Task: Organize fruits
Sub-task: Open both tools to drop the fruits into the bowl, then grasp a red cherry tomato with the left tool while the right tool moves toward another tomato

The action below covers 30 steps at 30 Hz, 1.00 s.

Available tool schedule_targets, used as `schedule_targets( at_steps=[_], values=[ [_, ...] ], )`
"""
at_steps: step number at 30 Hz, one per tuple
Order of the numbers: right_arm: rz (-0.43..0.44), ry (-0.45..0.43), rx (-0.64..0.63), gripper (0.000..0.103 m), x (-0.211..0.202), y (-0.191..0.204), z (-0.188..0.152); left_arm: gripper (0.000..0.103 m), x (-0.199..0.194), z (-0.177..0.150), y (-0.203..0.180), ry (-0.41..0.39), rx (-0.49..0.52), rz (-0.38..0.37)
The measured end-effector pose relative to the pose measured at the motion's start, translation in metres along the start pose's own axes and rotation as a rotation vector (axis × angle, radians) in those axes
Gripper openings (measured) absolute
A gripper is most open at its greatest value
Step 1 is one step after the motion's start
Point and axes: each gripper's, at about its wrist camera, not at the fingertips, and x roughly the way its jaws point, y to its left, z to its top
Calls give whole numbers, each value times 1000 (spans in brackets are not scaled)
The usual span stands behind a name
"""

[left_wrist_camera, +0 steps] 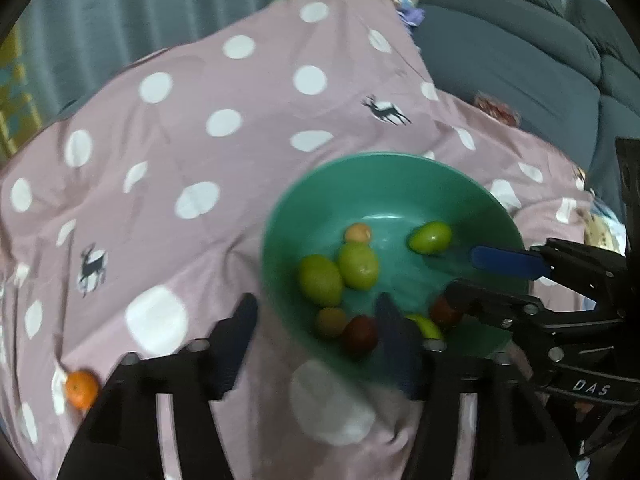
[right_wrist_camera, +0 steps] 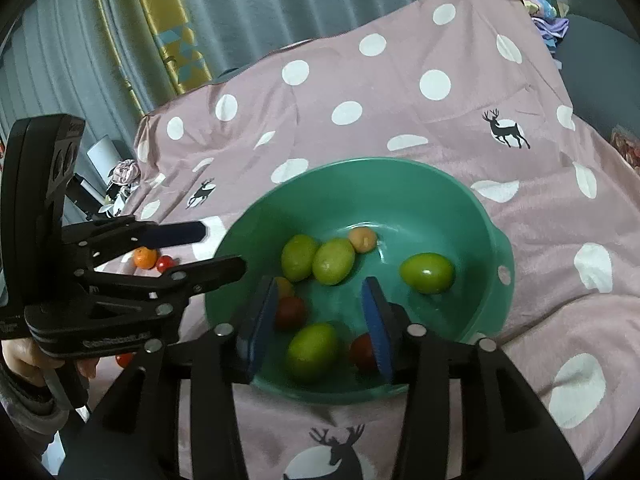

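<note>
Right claw (right_wrist_camera: 320,320): spread wide and holding nothing, poised over the near half of the green bowl (right_wrist_camera: 472,216). A green fruit (right_wrist_camera: 313,351) lies in the gap between its blue pads (right_wrist_camera: 375,322); one dark red fruit (right_wrist_camera: 289,312) sits just beside the left pad and another (right_wrist_camera: 362,351) is partly hidden behind the right pad. Judged use: open to descend on a fruit, or just clear of a drop; which, the views do not settle.

Left claw (left_wrist_camera: 316,340): also wide and empty, straddling the bowl's near rim, one finger outside over the cloth, the other inside. Placement suggests readiness beside the bowl, not a grip on it.

Bowl contents, ahead of the right claw: two green fruits (right_wrist_camera: 317,259) touching each other, a small tan fruit (right_wrist_camera: 362,239) beyond them, a lone green fruit (right_wrist_camera: 427,273) to the right. A small orange-toned fruit (right_wrist_camera: 285,286) shows beyond the left pad.

Outside the bowl, left of the right claw: a small orange (right_wrist_camera: 145,258) and a red fruit (right_wrist_camera: 164,264) touching on the pink spotted cloth (right_wrist_camera: 400,92), with another red fruit (right_wrist_camera: 125,359) nearer, beneath the left claw's body. Judged still to be gathered.

Support: the cloth drapes a raised surface; whether it is a worktop cannot be told. Grey sofa (left_wrist_camera: 500,52) behind.
</note>
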Motion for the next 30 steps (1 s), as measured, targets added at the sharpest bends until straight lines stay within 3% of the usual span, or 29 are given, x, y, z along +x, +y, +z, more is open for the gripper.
schedule_targets(
  at_steps=[7, 21, 26, 30],
  values=[
    [33, -21, -5, 61, -15, 14, -1, 69, -35, -25, 42, -8, -124, 52],
    [64, -15, -95, 61, -33, 55, -2, 69, -114, -114, 135, -23, -356, 163],
    [89, 12, -142, 61, -29, 75, -4, 69, -118, -141, 138, 7, -371, 144],
    [119, 60, -191, 60, -18, 95, -10, 69, -112, -156, 130, 24, -366, 82]
  ],
)
